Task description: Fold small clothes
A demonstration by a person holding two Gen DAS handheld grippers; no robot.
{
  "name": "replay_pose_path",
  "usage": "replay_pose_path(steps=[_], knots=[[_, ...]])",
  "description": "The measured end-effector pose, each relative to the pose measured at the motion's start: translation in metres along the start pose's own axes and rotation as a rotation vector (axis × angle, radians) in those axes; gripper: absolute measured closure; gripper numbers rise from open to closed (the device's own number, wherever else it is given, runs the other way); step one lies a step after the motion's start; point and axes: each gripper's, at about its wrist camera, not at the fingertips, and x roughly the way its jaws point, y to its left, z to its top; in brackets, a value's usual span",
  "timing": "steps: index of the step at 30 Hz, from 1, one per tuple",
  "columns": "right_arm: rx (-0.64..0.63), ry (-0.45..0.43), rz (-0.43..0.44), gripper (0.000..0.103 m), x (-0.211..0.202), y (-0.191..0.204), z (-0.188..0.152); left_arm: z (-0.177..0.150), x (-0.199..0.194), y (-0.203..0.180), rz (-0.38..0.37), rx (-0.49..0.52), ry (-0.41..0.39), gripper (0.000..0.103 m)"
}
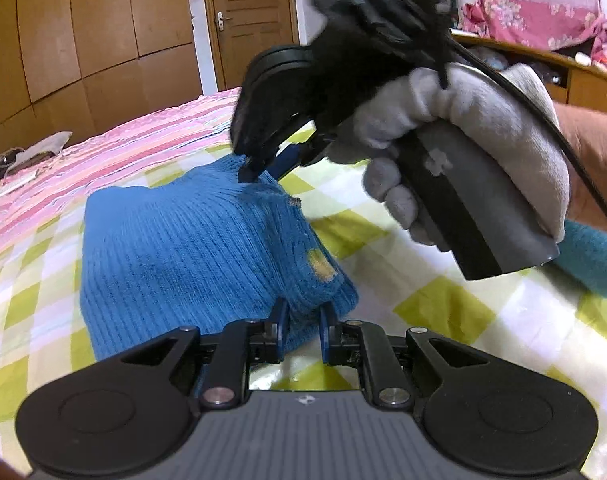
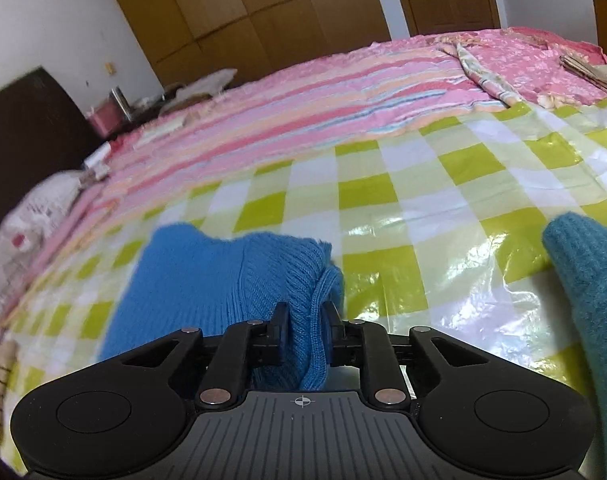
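Observation:
A small blue knit sweater (image 1: pixel 175 248) lies on the green-checked sheet (image 1: pixel 443 320) of a bed, its near edge lifted. My left gripper (image 1: pixel 302 320) is shut on the sweater's near corner, by a yellow patch (image 1: pixel 321 266). My right gripper (image 1: pixel 263 170), held by a grey-gloved hand (image 1: pixel 483 132), is shut on the sweater's far edge. In the right wrist view the right gripper (image 2: pixel 303 330) pinches a bunched fold of the blue sweater (image 2: pixel 207 284), which hangs from it over the sheet (image 2: pixel 423 208).
A teal knit garment (image 2: pixel 587 292) lies to the right on the sheet; it also shows in the left wrist view (image 1: pixel 595 256). A pink striped blanket (image 2: pixel 343 92) covers the far bed. Brown wardrobe doors (image 1: pixel 83 28) and a dark headboard (image 2: pixel 27 136) stand beyond.

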Motion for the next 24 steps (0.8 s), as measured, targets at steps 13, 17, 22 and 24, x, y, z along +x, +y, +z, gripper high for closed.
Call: replay_pose_path(steps=[13,17,22,24], knots=[[-0.237,0.005,0.062,0.083,-0.059,0.039,-0.049,-0.009,-0.054,0.042,0.081,-0.070,-0.054,0.081],[-0.210,0.068,0.006,0.094,-0.041,0.026,-0.060,-0.007,-0.045,0.076,0.134,-0.184,-0.022,0.081],[-0.163,0.025,0.030,0.085,-0.055,0.022,-0.058,-0.006,-0.030,0.123,0.154,-0.360,0.000,0.081],[-0.148,-0.010,0.036,0.080,-0.058,0.021,-0.055,-0.003,-0.026,0.131,0.154,-0.400,-0.006,0.081]])
